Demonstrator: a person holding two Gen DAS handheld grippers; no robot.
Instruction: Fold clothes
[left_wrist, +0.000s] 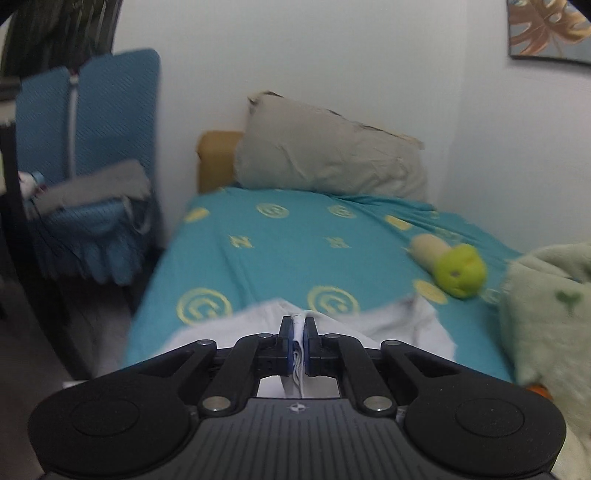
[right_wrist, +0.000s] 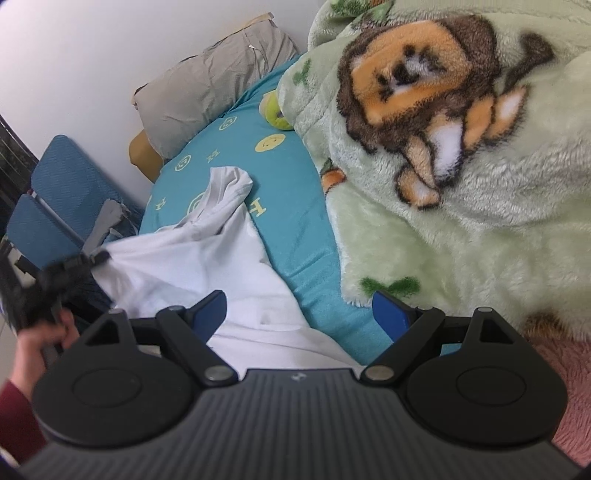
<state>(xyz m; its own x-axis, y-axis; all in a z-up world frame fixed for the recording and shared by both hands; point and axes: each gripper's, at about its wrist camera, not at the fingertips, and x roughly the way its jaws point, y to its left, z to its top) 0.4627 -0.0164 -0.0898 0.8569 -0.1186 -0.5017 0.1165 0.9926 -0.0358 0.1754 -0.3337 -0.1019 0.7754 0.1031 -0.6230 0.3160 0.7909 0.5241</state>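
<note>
Teal patterned sheet (right_wrist: 295, 221); left claw (left_wrist: 298, 325) pinches soft white garment (right_wrist: 192, 258).

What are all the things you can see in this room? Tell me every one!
white garment: one, white, spread on the bed, one edge lifted by the left gripper
bed sheet: one, teal with yellow symbols, covering the bed
pillow: one, grey-beige, at the head of the bed against the wall
fleece blanket: one, pale green with an orange and brown animal picture, heaped on the bed's right side
soft toy: one, lime green and beige, on the sheet beside the blanket
chair: one, blue, left of the bed, with grey cloth on it
picture: one, leaf print, on the wall, upper right
left gripper: black, shut on the white garment
right gripper: black, open, above the garment
hand: one, red sleeve, holding the left gripper
</note>
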